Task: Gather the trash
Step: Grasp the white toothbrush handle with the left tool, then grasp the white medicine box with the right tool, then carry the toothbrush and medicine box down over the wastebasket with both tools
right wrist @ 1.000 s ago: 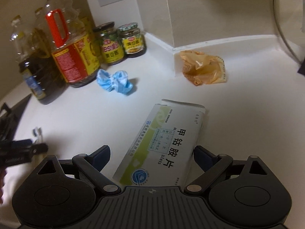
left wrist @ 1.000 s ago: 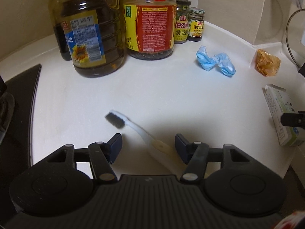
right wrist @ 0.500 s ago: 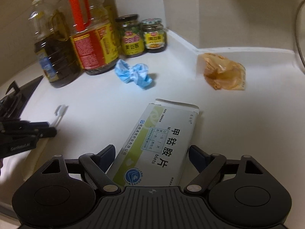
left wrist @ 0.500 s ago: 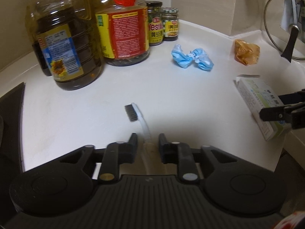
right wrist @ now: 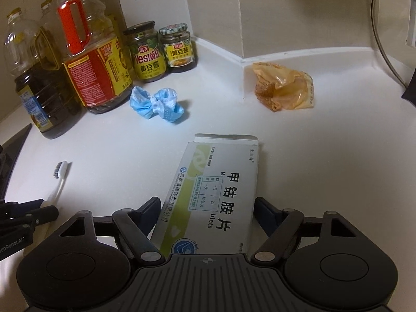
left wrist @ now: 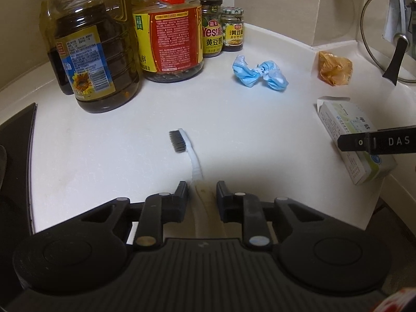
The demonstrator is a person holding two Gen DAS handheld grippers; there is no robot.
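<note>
A white toothbrush point(left wrist: 191, 153) with dark bristles lies on the white counter point(left wrist: 117, 150). Its handle runs back between the fingers of my left gripper point(left wrist: 202, 192), whose jaws are closing, pads against the handle's sides. A white-and-green medicine box point(right wrist: 215, 182) lies flat between the fingers of my right gripper point(right wrist: 208, 208). Those jaws are closing too, and the pads stand just off the box's long sides. Farther back lie a crumpled blue face mask point(right wrist: 156, 104) and an orange plastic wrapper point(right wrist: 283, 89) in the corner.
Two big oil bottles point(left wrist: 91, 59) point(left wrist: 169, 33) and two sauce jars point(left wrist: 212, 31) stand along the back wall. A black stove top point(left wrist: 15, 135) borders the counter on the left. A glass pot lid point(left wrist: 384, 36) leans at the right. The counter's front edge runs near the box point(left wrist: 345, 124).
The left jaws have narrowed from wide apart to tight around the toothbrush handle. The right jaws have come in closer to the medicine box's sides. Neither object has moved.
</note>
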